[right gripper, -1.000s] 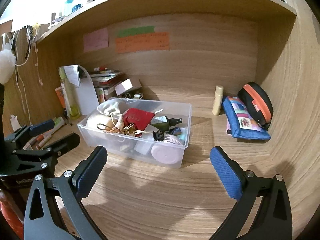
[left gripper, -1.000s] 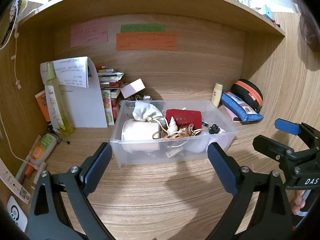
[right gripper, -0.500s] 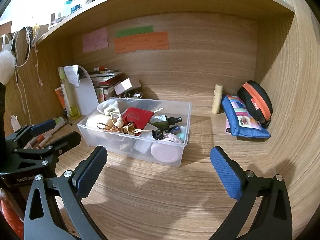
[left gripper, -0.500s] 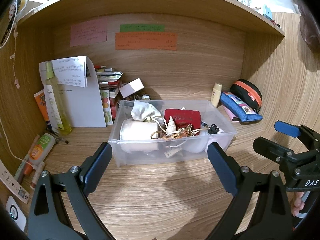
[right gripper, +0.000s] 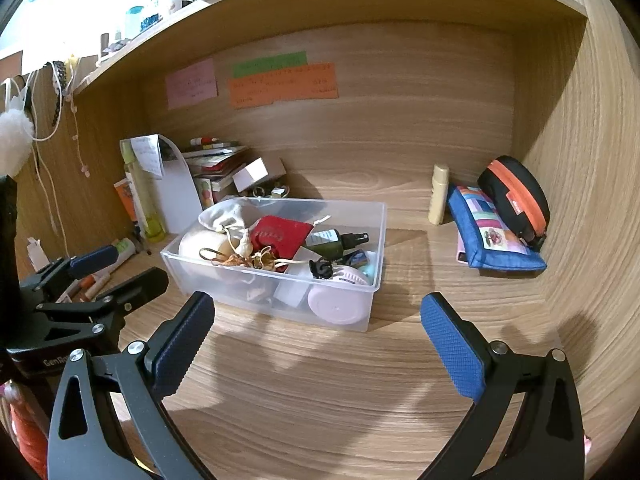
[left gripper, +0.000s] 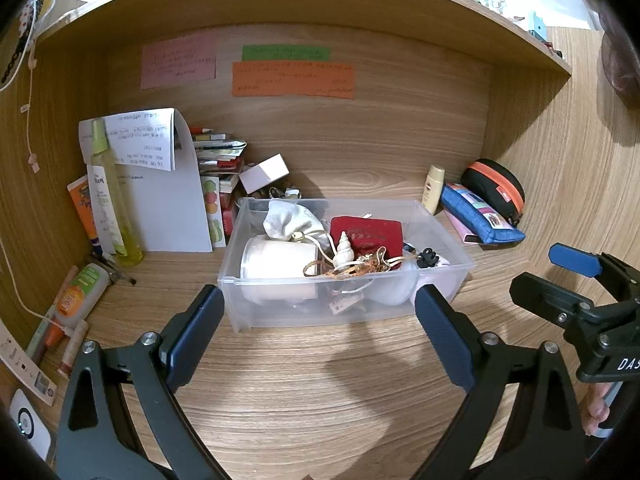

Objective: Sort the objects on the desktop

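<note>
A clear plastic bin (left gripper: 280,316) (right gripper: 372,236) stands on the wooden desk. It holds a white pouch (left gripper: 290,220), a red pouch (left gripper: 372,234) (right gripper: 282,234), a seashell (left gripper: 344,252), a dark spray bottle (right gripper: 334,240), a pink round case (right gripper: 338,300) and tangled cords. My left gripper (left gripper: 318,336) is open and empty, just in front of the bin. My right gripper (right gripper: 318,340) is open and empty, in front of the bin's right corner.
At the left stand a yellow bottle (left gripper: 108,196), papers (left gripper: 160,200), stacked books (left gripper: 218,152) and tubes (left gripper: 76,296). At the right lie a beige tube (right gripper: 438,194), a blue pouch (right gripper: 492,236) and a black case with an orange zip (right gripper: 516,196). A shelf overhangs.
Both grippers have shifted slightly; the view of the bin has barely changed. Nothing was gripped or released.
</note>
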{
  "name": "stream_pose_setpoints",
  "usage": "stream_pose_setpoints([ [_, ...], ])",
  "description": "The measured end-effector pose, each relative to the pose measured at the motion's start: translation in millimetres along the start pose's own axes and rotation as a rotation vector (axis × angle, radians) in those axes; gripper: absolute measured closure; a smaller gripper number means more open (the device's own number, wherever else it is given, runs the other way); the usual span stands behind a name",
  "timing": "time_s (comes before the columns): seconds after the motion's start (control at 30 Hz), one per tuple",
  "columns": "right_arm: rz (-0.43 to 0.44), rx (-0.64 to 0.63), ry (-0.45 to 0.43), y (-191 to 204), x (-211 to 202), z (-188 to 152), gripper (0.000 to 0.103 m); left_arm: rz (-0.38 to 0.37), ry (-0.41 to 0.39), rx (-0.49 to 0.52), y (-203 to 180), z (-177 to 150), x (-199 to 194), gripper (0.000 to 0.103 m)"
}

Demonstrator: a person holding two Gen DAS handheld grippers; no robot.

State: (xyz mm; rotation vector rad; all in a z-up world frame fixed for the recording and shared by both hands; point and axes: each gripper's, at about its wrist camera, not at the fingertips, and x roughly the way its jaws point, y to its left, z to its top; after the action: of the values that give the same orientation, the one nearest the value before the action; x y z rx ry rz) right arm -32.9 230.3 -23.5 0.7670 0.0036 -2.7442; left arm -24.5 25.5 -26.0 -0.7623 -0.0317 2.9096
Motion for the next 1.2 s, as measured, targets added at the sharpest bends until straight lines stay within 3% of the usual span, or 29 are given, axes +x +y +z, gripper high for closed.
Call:
stream_pose_setpoints([
  [1.2, 0.004, -0.011, 0.010, 2.5, 2.0, -1.7, 0.000, -0.014, -0.021, -0.010, 3.6, -2.5, 1.3, 0.006],
])
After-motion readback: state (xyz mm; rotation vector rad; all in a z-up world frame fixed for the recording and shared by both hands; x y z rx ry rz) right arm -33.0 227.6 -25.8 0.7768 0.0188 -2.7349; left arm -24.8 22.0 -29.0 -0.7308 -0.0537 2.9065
